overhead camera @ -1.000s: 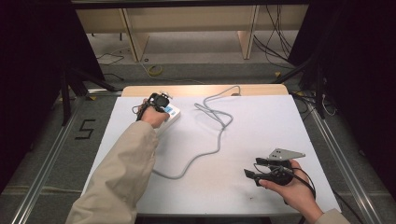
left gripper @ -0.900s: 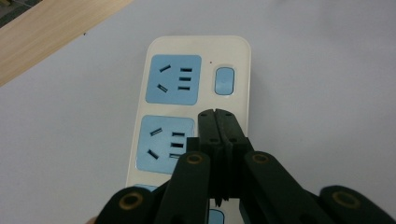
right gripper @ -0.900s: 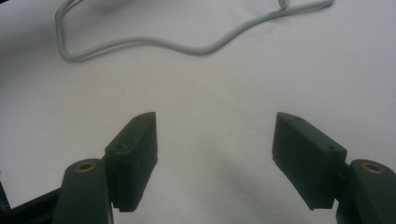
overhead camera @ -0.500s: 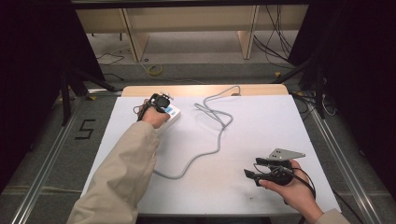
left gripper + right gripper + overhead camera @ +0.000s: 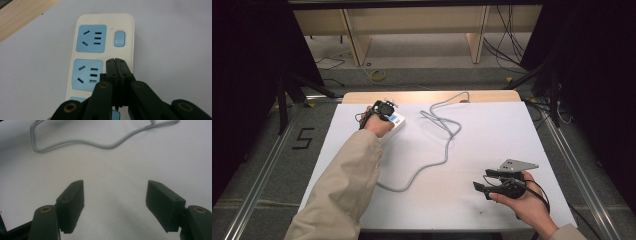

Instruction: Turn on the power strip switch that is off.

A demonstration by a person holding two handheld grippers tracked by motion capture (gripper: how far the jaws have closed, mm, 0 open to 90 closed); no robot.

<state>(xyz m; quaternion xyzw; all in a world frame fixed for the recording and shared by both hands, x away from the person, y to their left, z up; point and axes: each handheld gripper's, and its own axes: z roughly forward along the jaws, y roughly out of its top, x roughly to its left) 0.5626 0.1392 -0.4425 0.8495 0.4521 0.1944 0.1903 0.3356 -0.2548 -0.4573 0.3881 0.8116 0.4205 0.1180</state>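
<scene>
Nearest the person's edge of the white table, the right gripper rests low at the right in the person's right hand, a grey three-cornered plate on top; its jaws stand wide apart with nothing between them, bare tabletop showing through the gap in the right gripper view. It lies where it lay a second ago, with no visible shift. Farther in, the grey cable snakes across the middle of the table from near the sleeve up to the far wooden edge, its loops unchanged. At the far left, the left gripper is held over the cream power strip, which lies flat near the table's far left corner. Its jaws are pressed together, gripping nothing, and their tips sit above the strip beside the second blue socket, just below the blue switch. Hand, strip and gripper match the earlier pictures; nothing has moved
</scene>
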